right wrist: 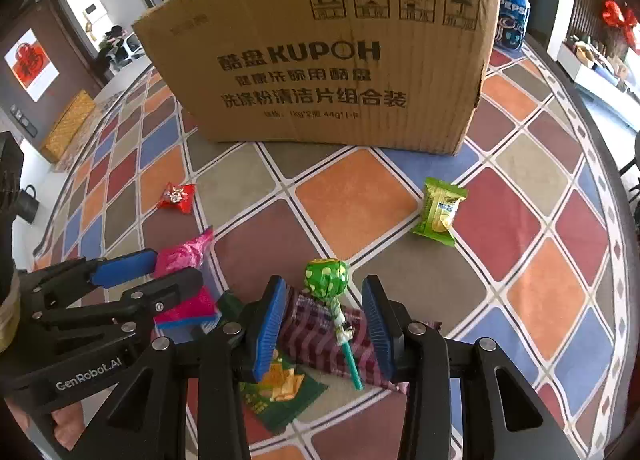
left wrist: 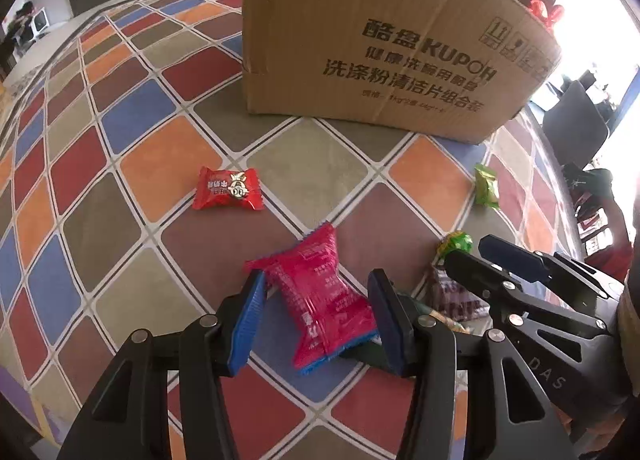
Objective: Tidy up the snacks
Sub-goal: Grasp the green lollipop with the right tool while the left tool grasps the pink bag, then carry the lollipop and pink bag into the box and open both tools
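The left gripper (left wrist: 316, 300) stands part open astride the pink packet (left wrist: 320, 296) at 6 o'clock on the counter (left wrist: 132, 163). The right gripper (right wrist: 324, 320), also part open, straddles the purple bar (right wrist: 320, 336) and lollipop (right wrist: 326, 276). Close squarely on each packet's middle, and keep the lollipop stick clear of the pads.

One cardboard box (right wrist: 320, 55), six snacks: five wrapped packets, one green lollipop (right wrist: 326, 276).
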